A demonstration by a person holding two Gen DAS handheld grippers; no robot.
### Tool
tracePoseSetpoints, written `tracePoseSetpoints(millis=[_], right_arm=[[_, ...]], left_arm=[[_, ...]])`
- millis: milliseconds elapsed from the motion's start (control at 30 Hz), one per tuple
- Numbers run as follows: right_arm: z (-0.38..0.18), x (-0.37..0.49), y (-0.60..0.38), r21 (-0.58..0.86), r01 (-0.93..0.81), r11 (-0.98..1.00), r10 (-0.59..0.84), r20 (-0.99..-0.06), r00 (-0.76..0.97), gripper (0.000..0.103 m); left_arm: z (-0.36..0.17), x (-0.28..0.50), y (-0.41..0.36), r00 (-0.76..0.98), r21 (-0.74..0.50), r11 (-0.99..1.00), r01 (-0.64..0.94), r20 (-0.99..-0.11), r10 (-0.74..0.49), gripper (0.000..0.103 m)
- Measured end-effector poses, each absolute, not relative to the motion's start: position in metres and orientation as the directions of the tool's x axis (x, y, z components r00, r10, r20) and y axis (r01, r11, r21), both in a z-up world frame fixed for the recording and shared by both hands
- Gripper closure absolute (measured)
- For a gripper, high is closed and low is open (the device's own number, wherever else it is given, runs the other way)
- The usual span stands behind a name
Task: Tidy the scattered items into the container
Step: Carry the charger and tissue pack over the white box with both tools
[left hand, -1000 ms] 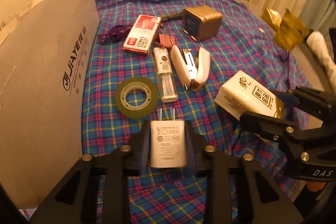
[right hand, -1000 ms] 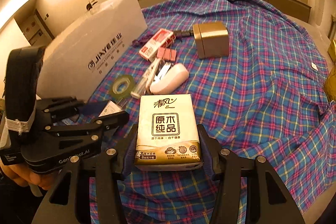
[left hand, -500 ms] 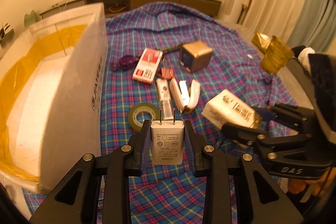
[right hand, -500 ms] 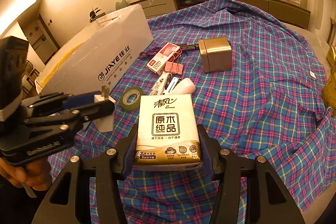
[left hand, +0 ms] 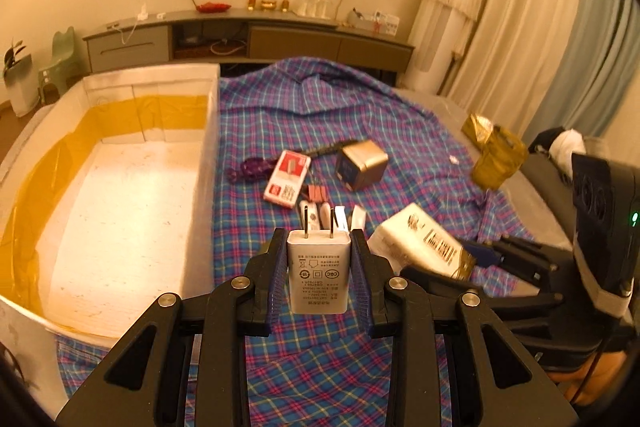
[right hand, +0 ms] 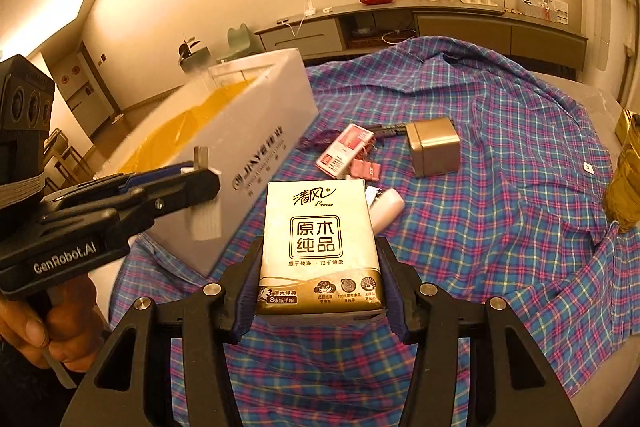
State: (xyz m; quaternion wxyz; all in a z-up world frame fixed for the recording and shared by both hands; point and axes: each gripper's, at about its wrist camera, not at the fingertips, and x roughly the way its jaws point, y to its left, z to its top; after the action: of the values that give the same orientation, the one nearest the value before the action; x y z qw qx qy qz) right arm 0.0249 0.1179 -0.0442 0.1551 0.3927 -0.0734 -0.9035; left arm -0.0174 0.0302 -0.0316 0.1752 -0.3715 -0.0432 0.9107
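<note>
Grippers, both loaded, above a plaid-covered surface. Left gripper (left hand: 319, 269), lower centre of the left wrist view: jaws narrowed onto a white plug adapter (left hand: 318, 273), pads pressing its two sides, prongs pointing away from the camera. Right gripper (right hand: 320, 267), lower centre of the right wrist view: jaws set wider, clamped on a pack of tissues (right hand: 319, 247) with its printed face toward the lens. The same pack appears blurred at centre right of the left view, held clear of the plaid cloth (left hand: 400, 139).

White box (left hand: 120, 211), the container, fills the left half of the left view; its interior is open, lined along the walls with yellow tape, and no item is visible inside. In the right view a hand (right hand: 44, 323) at lower left grips the handle of the left tool, whose adapter hangs in front of the box's printed side wall.

Items lying on the cloth at frame centre, well apart from the box: gold tin (left hand: 362, 163), red-and-white staple box (left hand: 287, 179), purple cord (left hand: 250, 169), pink binder clips (left hand: 316, 193), and a white stapler (right hand: 386, 207) partly hidden behind each held item.
</note>
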Motion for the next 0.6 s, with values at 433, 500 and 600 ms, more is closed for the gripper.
tracePoseSetpoints(millis=[433, 500, 600], right_arm=[[-0.007, 0.022, 0.074, 0.223, 0.269, -0.937, -0.349, -0.661, -0.664, 0.049], [0.0, 0.019, 0.068, 0.217, 0.276, -0.936, -0.349, -0.657, -0.669, 0.049], [0.008, 0.016, 0.061, 0.213, 0.285, -0.935, -0.353, -0.651, -0.672, 0.049]], left_arm=[[-0.001, -0.016, -0.007, -0.717, -0.281, -0.921, -0.269, -0.581, 0.386, 0.072], [0.002, -0.016, -0.014, -0.723, -0.288, -0.921, -0.261, -0.574, 0.385, 0.072], [0.006, -0.017, -0.025, -0.734, -0.304, -0.921, -0.245, -0.562, 0.381, 0.072]])
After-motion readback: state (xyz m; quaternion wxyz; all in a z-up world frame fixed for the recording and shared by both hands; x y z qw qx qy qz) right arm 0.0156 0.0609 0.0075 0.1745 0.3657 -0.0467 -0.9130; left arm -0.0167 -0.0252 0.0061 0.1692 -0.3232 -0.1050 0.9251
